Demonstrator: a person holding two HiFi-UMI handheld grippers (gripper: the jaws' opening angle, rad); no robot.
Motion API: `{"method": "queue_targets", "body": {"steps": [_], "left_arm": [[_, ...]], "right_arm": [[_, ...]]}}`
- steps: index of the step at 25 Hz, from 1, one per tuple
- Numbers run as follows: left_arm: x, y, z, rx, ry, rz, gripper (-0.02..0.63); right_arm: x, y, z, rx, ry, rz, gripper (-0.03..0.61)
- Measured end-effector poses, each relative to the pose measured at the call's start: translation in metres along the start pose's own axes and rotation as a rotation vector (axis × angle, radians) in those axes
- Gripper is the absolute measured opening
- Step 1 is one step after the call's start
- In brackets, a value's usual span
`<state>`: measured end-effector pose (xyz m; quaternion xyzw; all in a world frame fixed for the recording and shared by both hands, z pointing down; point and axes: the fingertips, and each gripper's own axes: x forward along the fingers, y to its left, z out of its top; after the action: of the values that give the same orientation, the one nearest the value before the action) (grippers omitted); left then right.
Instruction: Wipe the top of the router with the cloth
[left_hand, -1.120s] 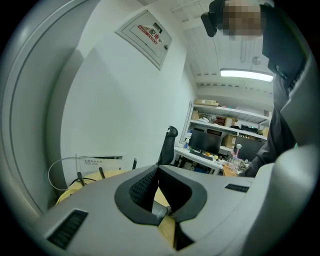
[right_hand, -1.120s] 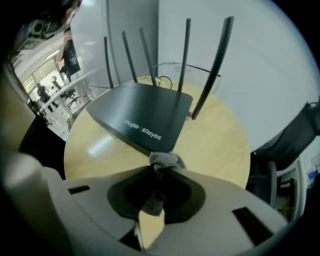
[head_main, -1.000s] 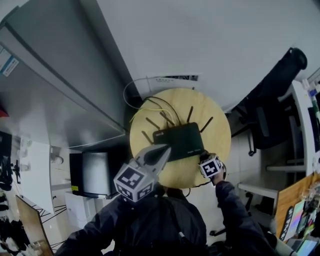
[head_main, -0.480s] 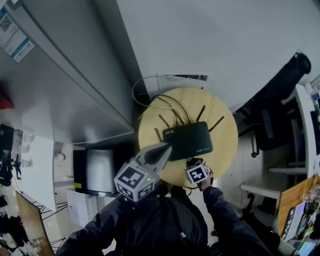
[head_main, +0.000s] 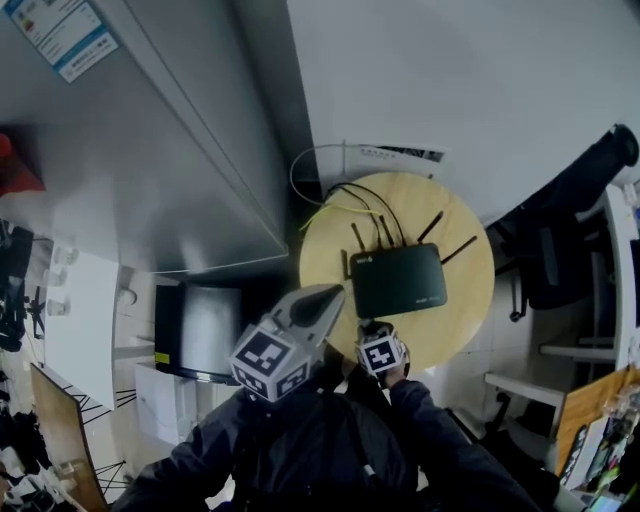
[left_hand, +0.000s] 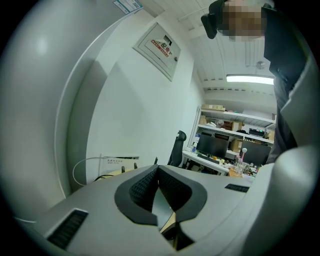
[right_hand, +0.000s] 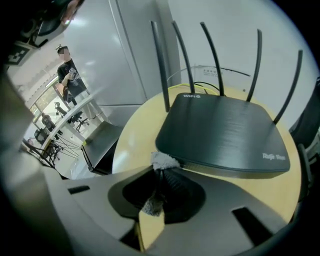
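The flat top of the black plastic router (right_hand: 227, 127) lies bare, open from its near edge and both sides. Five thin black antennas (right_hand: 211, 55) stand upright along its far edge and bar that side, with black and yellow cables (head_main: 352, 187) looping behind them. Bare round pale wooden tabletop (head_main: 470, 330) shows in front and to the right. The right hand-held gripper (right_hand: 159, 167), clamped on a grey cloth scrap (right_hand: 162, 161), sits at the router's near left corner. A black office chair (head_main: 570, 220) stands near the tabletop's right.
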<state>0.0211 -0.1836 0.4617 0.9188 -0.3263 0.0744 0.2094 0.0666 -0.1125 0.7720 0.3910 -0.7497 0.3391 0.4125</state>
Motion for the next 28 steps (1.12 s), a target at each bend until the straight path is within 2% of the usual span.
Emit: {"method": "queue_targets", "body": {"steps": [3,5,8,14,21,24,28], "left_arm": [[-0.006,0.005,0.000,-0.004,-0.006,0.002,0.002],[-0.009,0.008,0.002,-0.006,-0.011,0.001,0.002],[-0.013,0.011,0.003,-0.006,-0.017,0.000,0.002],[-0.023,0.020,0.007,0.008,-0.018,0.008,0.002],[-0.036,0.038,0.003,0.003,0.013,0.046,0.002],[-0.037,0.040,0.006,0.006,-0.003,0.044,0.002],[-0.036,0.038,0.003,0.006,0.014,0.041,0.002]], "right_arm": [[0.004,0.017,0.003,-0.014,-0.001,0.013,0.072],[0.003,0.028,0.013,0.017,-0.038,0.024,0.072],[-0.001,0.035,0.040,0.174,-0.129,0.020,0.072],[0.014,0.025,0.071,0.640,-0.182,-0.008,0.072],[0.022,0.007,0.089,0.841,-0.224,-0.104,0.072],[0.026,-0.001,0.085,0.946,-0.236,-0.115,0.072],[0.027,-0.004,0.086,1.025,-0.258,-0.120,0.072]]}}
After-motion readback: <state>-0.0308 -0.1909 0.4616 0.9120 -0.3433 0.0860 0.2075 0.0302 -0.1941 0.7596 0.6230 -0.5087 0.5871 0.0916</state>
